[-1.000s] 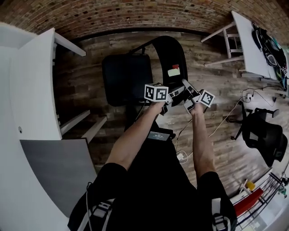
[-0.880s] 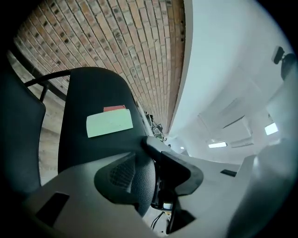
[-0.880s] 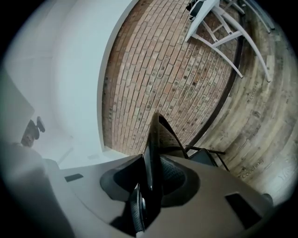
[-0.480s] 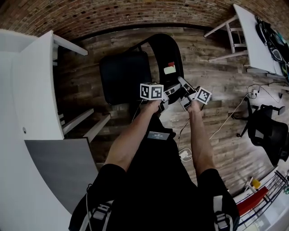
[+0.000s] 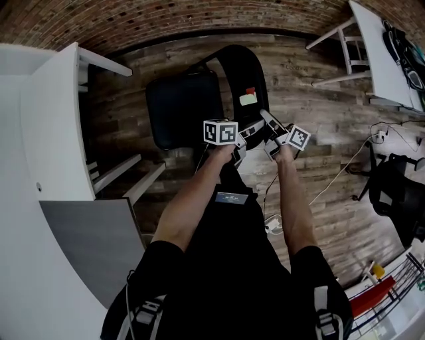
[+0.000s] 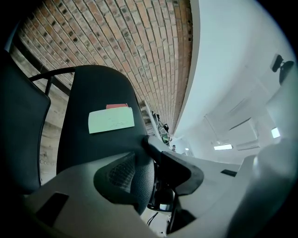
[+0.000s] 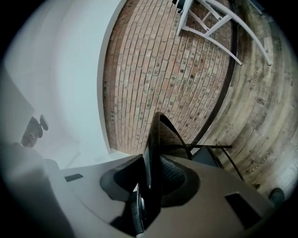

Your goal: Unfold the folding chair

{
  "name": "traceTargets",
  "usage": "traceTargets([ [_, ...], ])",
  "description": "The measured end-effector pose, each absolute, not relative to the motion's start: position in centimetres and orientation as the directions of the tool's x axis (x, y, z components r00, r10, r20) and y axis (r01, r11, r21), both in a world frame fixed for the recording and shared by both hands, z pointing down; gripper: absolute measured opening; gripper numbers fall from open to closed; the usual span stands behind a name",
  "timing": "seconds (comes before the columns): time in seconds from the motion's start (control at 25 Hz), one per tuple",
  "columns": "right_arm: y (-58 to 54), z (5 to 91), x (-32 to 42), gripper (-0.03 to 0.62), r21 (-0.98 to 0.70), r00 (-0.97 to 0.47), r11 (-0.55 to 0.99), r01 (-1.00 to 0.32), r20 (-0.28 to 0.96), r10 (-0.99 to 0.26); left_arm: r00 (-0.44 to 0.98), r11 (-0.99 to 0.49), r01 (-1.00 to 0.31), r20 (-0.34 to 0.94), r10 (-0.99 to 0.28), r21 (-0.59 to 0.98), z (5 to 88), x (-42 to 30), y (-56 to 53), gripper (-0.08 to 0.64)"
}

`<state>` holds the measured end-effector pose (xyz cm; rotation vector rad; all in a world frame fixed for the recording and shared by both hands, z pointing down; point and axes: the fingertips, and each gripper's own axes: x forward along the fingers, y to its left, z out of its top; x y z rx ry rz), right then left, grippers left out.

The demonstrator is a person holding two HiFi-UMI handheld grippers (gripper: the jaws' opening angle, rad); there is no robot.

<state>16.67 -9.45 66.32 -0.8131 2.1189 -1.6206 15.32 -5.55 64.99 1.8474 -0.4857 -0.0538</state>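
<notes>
The black folding chair stands on the wood floor with its seat [image 5: 182,109] to the left and its curved backrest [image 5: 247,70] in front of me. A pale green label [image 5: 248,99] with a red tag sits on the backrest [image 6: 100,100]. My left gripper [image 5: 246,135] is shut on the backrest's lower edge, which lies between its pads [image 6: 125,173]. Just to its right, my right gripper [image 5: 271,131] is shut on the same backrest, and its thin edge [image 7: 156,139] runs between the jaws. Both marker cubes face up.
A white table [image 5: 53,133] and a grey panel [image 5: 86,252] stand close on the left. Another white table [image 5: 392,53] is at the top right, a black office chair [image 5: 398,199] at the right. Cables [image 5: 312,192] trail over the floor. A brick wall [image 5: 166,20] runs behind.
Both grippers have sunk a little together with the backrest. Their hold on it looks the same, and the seat lies where it was.
</notes>
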Motion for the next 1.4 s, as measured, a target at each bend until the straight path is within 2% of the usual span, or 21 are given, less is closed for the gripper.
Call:
traceTargets([
  [0.96,-8.8,66.3,16.5,0.114,-0.968,-0.763,0.177,-0.175,0.02,-0.646,0.902,-0.268,-0.297,0.178,-0.393,0.916,64.9,14.9,-5.2,0.178],
  [1.24,-7.6,66.9,11.3,0.117,-0.967,-0.783,0.191,-0.166,0.012,-0.621,0.897,-0.279,-0.271,0.137,-0.421,0.921,65.8,9.8,-3.9,0.178],
  [1.4,-7.7,66.4,10.9,0.123,-0.972,-0.79,0.182,-0.151,0.008,-0.614,0.884,-0.271,-0.293,0.151,-0.443,0.917,65.7,9.2,-4.2,0.17],
])
